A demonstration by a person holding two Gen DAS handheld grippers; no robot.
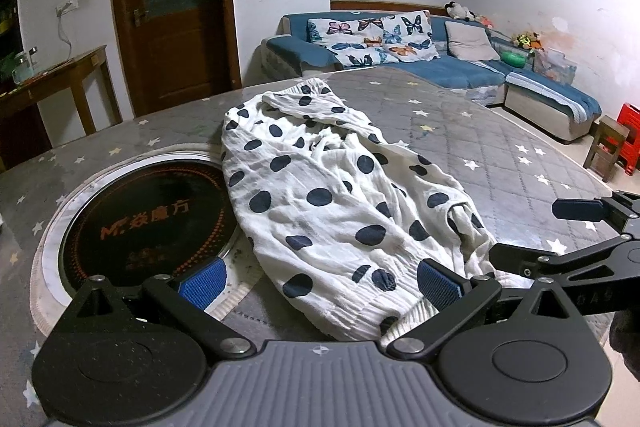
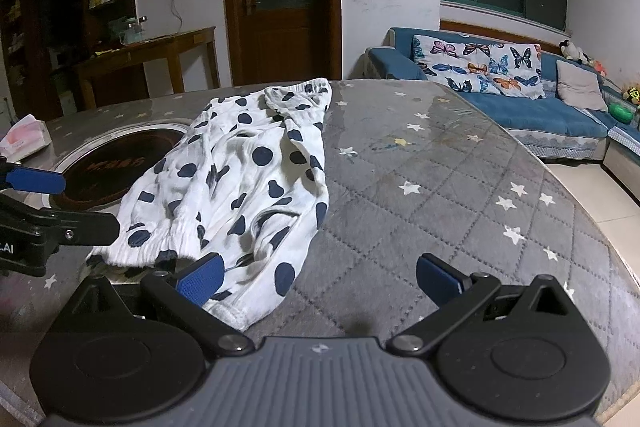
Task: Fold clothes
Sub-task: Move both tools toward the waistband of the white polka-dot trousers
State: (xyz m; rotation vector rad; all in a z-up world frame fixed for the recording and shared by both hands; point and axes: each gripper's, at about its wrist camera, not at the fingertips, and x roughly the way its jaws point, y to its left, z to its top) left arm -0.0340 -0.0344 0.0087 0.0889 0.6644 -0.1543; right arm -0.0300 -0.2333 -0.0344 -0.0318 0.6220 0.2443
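Both pairs of fingers (image 1: 202,285) stand spread and hold nothing, poised at the near cuffs of the polka-dot trousers (image 1: 320,195), which lie rumpled lengthwise on the table (image 2: 440,195), partly over its inset hob (image 1: 160,215). Thin, limp cotton will likely sag and bunch; the elastic cuffs or waistband look the firmest holds.

The black cooktop disc (image 1: 148,227) set in the counter (image 1: 500,155) bears an orange "M" logo and Chinese characters.

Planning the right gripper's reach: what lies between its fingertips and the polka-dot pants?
Nothing: in the right wrist view, the pants hem already lies against the open right gripper.
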